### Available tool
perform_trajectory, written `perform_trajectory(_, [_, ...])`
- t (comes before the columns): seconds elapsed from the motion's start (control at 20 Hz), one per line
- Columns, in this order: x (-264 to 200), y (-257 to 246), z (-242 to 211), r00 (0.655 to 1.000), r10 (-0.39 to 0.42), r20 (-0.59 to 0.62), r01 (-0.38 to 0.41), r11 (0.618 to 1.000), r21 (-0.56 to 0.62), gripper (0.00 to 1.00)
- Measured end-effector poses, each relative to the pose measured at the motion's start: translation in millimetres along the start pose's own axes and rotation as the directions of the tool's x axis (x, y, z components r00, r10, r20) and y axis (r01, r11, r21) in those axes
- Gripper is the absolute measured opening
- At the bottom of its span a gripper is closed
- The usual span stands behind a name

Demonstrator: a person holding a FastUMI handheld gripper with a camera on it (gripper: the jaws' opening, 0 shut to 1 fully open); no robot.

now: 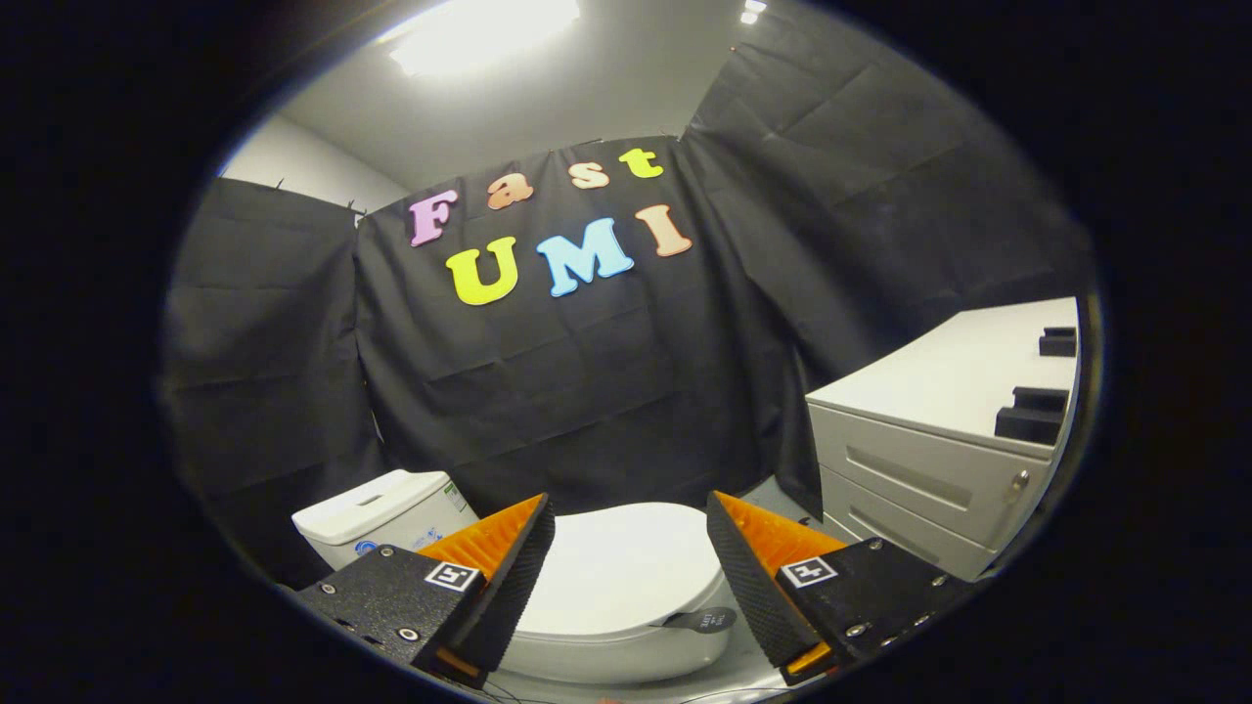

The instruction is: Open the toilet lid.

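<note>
The gripper (631, 548) hangs with its two fingers spread wide and nothing between them but air; neither finger touches anything. Through the gap, just ahead and below, lies the toilet (606, 645) with its lid (616, 572) down flat, so the task is not yet begun. The lid is a smooth white oval, glossy under the ceiling light (479, 29), and I judge it a hard, stiff plastic shell: light to moderate in weight, unlikely to bend, but slick, so pads pressing on the top face alone would likely slide. At about 4 o'clock from the lid's middle, close to the right finger, a small dark tab (706, 618) sticks out at the lid's rim; what it is made of I cannot tell, yet it looks like the natural place to hook or pinch. Failing that, the rim near the tab, where the lid overhangs the bowl, seems the best hold: one finger under the lip, one on top, then a swing upward. The hinge should sit on the tank side, so the lift would go toward 10 o'clock, where the tank (377, 518) stands beyond the left finger. A lid like this may drop hard if released early, so it wants carrying all the way back. Farther out, at 3 o'clock, stands a white cabinet (919, 469) with drawers, with dark blocks (1032, 416) on its top, well apart from the toilet.
</note>
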State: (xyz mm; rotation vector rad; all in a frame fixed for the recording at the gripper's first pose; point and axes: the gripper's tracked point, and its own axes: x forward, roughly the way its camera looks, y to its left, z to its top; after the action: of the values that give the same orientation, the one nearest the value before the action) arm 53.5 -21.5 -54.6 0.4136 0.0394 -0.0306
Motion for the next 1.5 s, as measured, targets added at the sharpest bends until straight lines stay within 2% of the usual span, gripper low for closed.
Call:
perform_trajectory(0.2, [16, -17, -27, 0.999, -0.017, -0.046, 0.021, 0.994, 0.104, 0.96])
perform_trajectory(0.55, [33, -44, -86, 0.988, -0.052, -0.143, 0.089, 0.961, 0.262, 0.96])
perform_trajectory(0.7, [34, -50, -106, 0.983, -0.049, -0.175, 0.106, 0.938, 0.331, 0.96])
perform_trajectory(0.9, [35, -73, -136, 0.963, -0.129, -0.236, 0.211, 0.908, 0.362, 0.95])
perform_trajectory(1.1, [36, -82, -159, 0.950, -0.136, -0.282, 0.254, 0.863, 0.438, 0.93])
perform_trajectory(1.25, [44, -86, -179, 0.938, -0.128, -0.322, 0.287, 0.808, 0.514, 0.84])
perform_trajectory(1.4, [51, -82, -189, 0.936, -0.088, -0.341, 0.277, 0.782, 0.558, 0.72])
perform_trajectory(1.45, [54, -79, -196, 0.931, -0.081, -0.357, 0.278, 0.790, 0.546, 0.59])
perform_trajectory(1.5, [57, -77, -202, 0.927, -0.071, -0.369, 0.274, 0.800, 0.534, 0.52])
